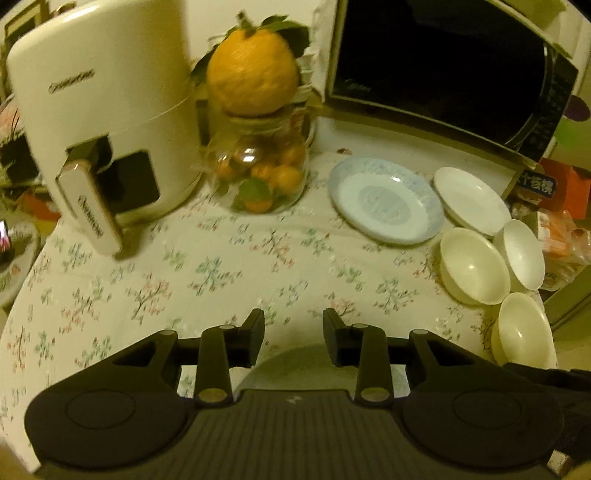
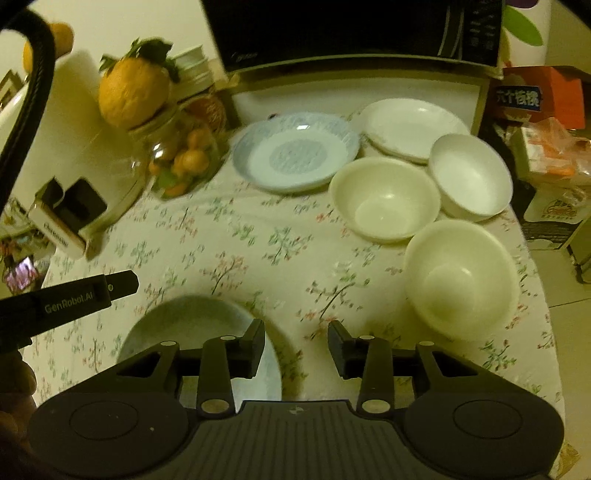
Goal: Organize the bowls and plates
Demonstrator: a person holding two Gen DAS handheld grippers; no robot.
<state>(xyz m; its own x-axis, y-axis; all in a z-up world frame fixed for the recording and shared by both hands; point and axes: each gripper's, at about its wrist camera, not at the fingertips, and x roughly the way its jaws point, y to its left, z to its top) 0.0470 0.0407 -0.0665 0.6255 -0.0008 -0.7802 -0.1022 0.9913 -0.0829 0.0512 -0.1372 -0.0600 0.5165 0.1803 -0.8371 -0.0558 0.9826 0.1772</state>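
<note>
1. The near plate [image 2: 195, 325] lies flat on the floral cloth [image 2: 258, 251] at the near left, partly hidden under the right gripper [image 2: 296, 347]. It looks like glazed ceramic or glass: stiff, smooth, likely slippery and breakable, so I judge it needs a firm pinch on the rim and a gentle set-down.
2. A blue plate [image 2: 295, 151] with a patterned rim and centre sits farther off, mid-table. Just right of it is a plain white plate [image 2: 410, 129], close under the microwave [image 2: 351, 33].
3. Three cream bowls stand upright at the right: the mid bowl [image 2: 384, 199], the far bowl [image 2: 471, 177] just beside it, and the near bowl [image 2: 461, 277] by the table's right edge. They seem light and thin-walled; the rim is the only place to grip, one finger inside and one outside.
4. The bowls look alike in size, so they should nest; the near one sits close to the edge and could be knocked off.
5. The right gripper's jaws stand apart with nothing between them, above the cloth beside the near plate.
6. The left gripper [image 1: 293, 341] also has its jaws apart and empty, with the near plate's rim showing below them; in the right view it [image 2: 122, 282] reaches in from the left.
7. An air fryer [image 1: 99, 110] and a fruit jar [image 1: 258, 166] crowd the far left.
</note>
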